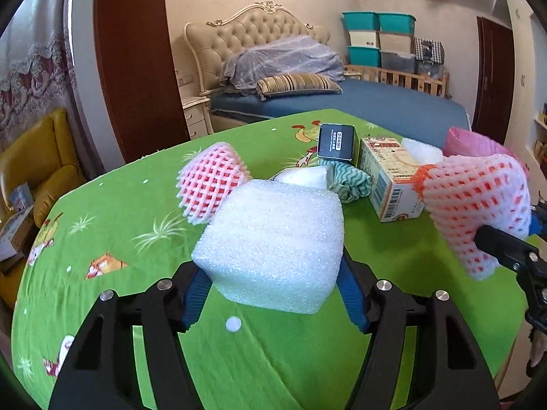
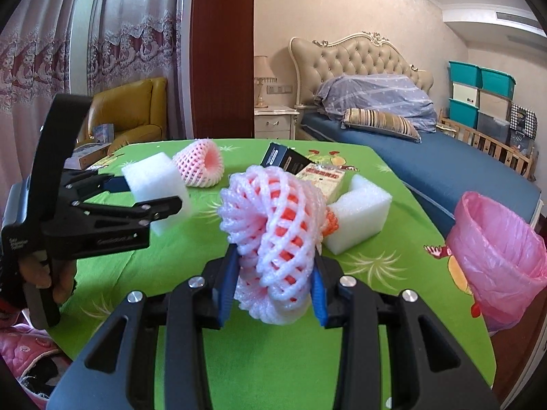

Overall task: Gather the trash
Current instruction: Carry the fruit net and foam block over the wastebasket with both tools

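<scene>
Foam is filling both grippers. The left gripper [image 1: 270, 294] is pinching a white foam block [image 1: 273, 242] between its blue pads, lifted above the green table [image 1: 102, 225], and the right gripper [image 2: 273, 290] is pinching a pink foam fruit net [image 2: 273, 235], also off the cloth. The pink bin bag [image 2: 495, 259] is standing open at the table's right edge, nearest the right gripper. I judge the net should be going in first: carrying it right, centring it over the bag's mouth, then spreading the jaws. The squeeze should be staying light, since foam springs back. A second net [image 1: 212, 184], another foam piece [image 2: 355, 215] and 2 boxes are waiting on the far side.
</scene>
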The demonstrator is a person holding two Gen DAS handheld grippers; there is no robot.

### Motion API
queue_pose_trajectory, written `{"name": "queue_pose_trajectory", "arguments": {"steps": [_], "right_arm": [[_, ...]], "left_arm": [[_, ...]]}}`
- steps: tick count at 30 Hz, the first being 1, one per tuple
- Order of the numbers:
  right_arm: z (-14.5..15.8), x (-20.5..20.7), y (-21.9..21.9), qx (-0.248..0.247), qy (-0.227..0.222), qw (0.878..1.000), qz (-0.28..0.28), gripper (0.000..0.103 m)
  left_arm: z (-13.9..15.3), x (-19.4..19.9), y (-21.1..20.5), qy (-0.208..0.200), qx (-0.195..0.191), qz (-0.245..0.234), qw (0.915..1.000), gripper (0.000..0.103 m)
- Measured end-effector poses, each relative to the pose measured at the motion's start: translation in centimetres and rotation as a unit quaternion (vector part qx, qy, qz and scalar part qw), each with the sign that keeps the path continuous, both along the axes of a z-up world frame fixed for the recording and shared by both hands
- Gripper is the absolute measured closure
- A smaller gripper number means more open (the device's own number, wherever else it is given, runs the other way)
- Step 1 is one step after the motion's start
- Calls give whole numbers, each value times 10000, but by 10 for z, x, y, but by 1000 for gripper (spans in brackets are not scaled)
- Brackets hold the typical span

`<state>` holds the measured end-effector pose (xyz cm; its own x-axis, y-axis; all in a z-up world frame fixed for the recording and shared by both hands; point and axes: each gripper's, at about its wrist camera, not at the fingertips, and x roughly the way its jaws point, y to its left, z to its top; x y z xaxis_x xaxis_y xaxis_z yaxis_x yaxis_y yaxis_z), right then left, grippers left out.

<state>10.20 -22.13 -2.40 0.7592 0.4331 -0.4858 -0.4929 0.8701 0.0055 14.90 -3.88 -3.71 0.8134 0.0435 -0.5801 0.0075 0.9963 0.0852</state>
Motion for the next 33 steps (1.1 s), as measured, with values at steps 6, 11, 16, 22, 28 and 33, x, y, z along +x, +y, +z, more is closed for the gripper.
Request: {"name": "queue_pose_trajectory", "arguments": {"steps": [6,11,16,22,28,33], "right_arm": [[0,-4,2,25,-68,10000,-16,67],[3,-6,0,78,-177,9998,-53,67],[3,-8,-7,136,-230,9995,-167,67],[3,-8,-19,271,-269,9986,-356,67],[6,-8,-35,366,-328,9972,-555,67],[8,-10,-50,357,-425,9955,-774,66]], "left_arm": [[6,-17,-7,-264,-107,-123,9995,40],[14,-27,-15,-486,-108,-218,9985,40],[18,-33,-21,-641,-107,-284,9975,40],[22,-40,-28,-819,-131,-448,9955,40],[24,-43,-40,-920,-47,-639,9937,39],[26,-38,-53,-900,37,-844,9924,39]]}}
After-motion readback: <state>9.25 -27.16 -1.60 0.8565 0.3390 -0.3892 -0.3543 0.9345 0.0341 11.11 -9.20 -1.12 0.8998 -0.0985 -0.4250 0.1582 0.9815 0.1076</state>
